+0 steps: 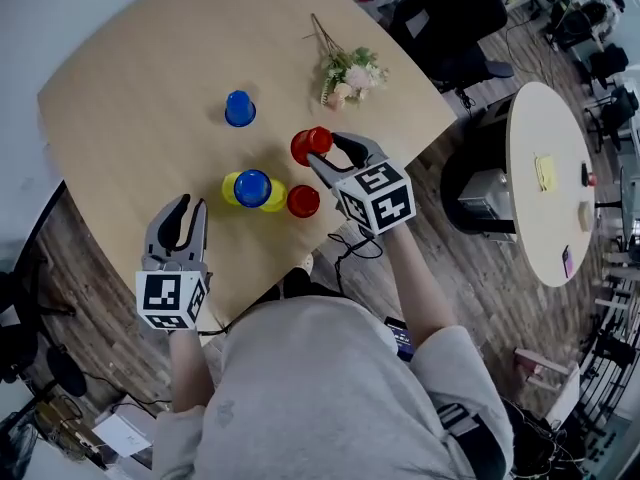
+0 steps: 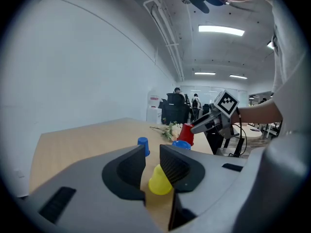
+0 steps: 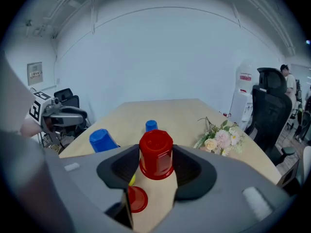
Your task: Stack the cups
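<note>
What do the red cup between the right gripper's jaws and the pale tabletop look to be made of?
The upside-down red cup looks like moulded plastic, semi-gloss: uniform colour, soft sheen on its wall. The pale tabletop looks like wood-grain laminate or veneer, matt: faint even grain, no glare. Which of the two I can't tell.

1. The round red plastic cup (image 3: 156, 154) between the right gripper (image 3: 155, 152)'s jaws is smooth and glossy.
2. The right gripper's body is grey matt plastic.
3. The light wooden table (image 3: 170, 111) beneath it is smooth and matt.
4. The yellow plastic cup (image 2: 159, 180) beyond the left gripper (image 2: 152, 154) is smooth.
</note>
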Demonstrator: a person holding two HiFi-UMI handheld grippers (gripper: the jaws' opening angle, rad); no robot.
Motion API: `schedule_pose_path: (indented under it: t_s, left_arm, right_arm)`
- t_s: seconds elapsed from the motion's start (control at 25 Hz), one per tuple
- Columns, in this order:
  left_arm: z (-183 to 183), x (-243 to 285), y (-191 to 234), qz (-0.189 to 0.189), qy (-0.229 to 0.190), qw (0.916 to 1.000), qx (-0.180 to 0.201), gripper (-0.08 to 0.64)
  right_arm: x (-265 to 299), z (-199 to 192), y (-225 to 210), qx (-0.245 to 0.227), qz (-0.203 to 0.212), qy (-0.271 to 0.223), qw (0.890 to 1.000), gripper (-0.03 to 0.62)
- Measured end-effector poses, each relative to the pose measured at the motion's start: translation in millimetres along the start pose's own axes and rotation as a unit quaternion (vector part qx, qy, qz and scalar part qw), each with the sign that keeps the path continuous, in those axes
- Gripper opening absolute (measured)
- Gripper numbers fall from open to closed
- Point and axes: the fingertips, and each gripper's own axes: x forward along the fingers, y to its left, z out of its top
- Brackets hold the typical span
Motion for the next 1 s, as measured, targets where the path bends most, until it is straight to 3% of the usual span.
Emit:
schedule_pose_path:
  t_s: [0.16,0.56,1.0]
  left_arm:
    - [3.6,8.4,-8.6,-0.024,-0.002,0.9997,0.003,0.094]
    - [-2.1,9.8,-16.0,-0.051,0.004,0.9986,0.007,0.086]
    - [-8.6,1.2,-5.2,-0.041,0.009,0.9991,0.004,0.084]
  right_arm:
    - [-20.5,-6.2,25.3,0.013,0.014,-0.007,1.000,0.222]
    - [-22.8,-38.4,77.0,-0.010,0.014,0.032,0.999,0.222]
    - [-13.9,-38.9,83.0,-0.019,0.007,0.041,0.999,0.222]
